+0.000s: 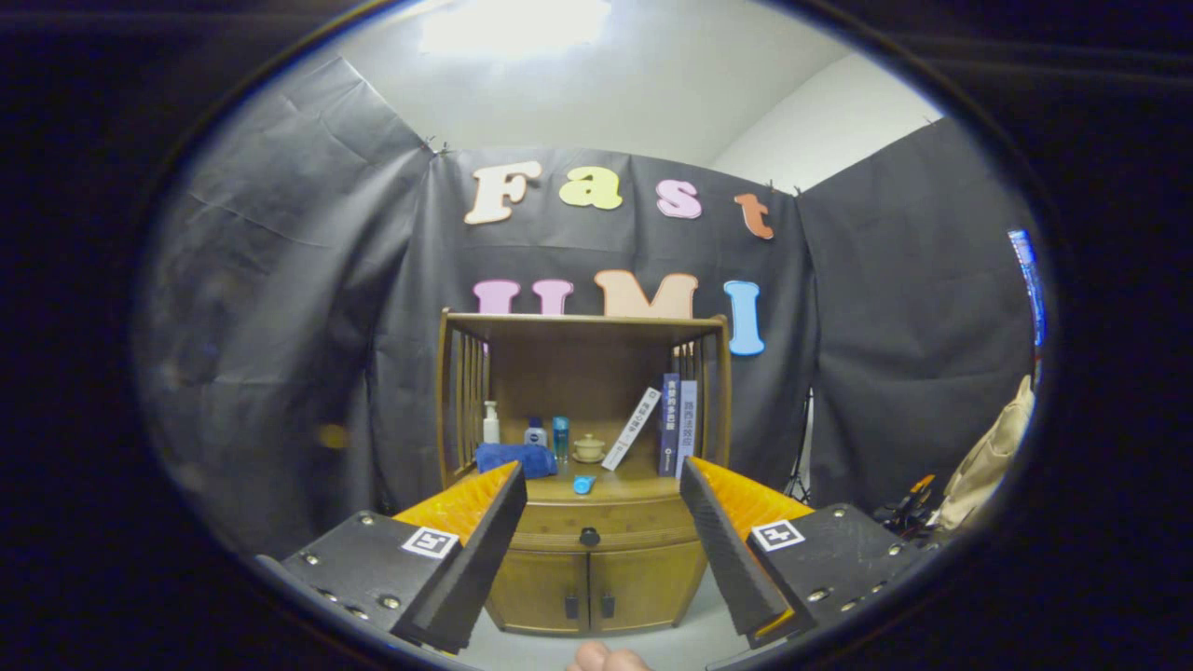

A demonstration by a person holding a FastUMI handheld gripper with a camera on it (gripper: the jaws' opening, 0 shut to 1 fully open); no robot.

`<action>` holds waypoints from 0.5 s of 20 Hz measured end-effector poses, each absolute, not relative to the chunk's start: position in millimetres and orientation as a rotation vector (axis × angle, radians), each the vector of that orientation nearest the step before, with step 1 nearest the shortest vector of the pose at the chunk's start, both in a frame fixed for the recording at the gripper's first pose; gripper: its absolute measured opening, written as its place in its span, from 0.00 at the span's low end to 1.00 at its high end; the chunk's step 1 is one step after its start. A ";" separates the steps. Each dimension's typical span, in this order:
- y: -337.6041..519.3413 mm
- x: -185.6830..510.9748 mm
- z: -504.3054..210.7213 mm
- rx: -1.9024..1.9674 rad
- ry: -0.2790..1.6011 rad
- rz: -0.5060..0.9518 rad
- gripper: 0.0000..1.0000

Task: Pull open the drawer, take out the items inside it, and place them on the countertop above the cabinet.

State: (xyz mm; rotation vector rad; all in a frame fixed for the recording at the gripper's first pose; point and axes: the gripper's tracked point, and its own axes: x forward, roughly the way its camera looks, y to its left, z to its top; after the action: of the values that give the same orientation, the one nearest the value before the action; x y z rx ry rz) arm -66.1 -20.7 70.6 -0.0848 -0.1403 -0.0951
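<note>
In the gripper view, the drawer (596,525) is a wide, shallow wooden front with one dark round knob (589,537) at its middle. It sits shut, flush in the wooden cabinet (596,578), just under the desk (624,486) and above two small doors with dark handles. Its long axis runs side to side, and its front faces the camera. What lies inside cannot be seen.

The claw (596,494) is released: its two fingers stand wide apart, holding nothing, well short of the cabinet, with the drawer and its knob seen in the gap between them.

On the desk, inside an open hutch with slatted sides, stand a white pump bottle (490,422), a small white-and-blue bottle (536,433) and a blue-green bottle (560,436), with a folded blue cloth (515,458) in front of them. A small tan lidded cup (588,448) sits near the middle. One pale book (632,429) leans against two upright books (678,424) at the right. A small blue object (583,485) lies near the desk's front edge, just above the drawer.

Part of a hand (608,658) shows below, between the fingers.
</note>
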 end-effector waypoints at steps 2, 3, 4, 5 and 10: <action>-22.6 -63.2 63.0 -0.063 -0.111 -0.091 0.99; -22.8 -61.8 63.3 -0.054 -0.108 -0.089 0.99; -22.9 -60.3 63.8 -0.050 -0.108 -0.089 0.99; -20.8 -59.0 61.1 -0.050 -0.103 -0.083 0.99; -16.8 -59.6 53.9 -0.072 -0.093 -0.070 0.99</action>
State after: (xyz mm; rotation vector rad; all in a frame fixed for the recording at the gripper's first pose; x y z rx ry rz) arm -59.6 -16.8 53.9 -0.0723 -0.0932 -0.0705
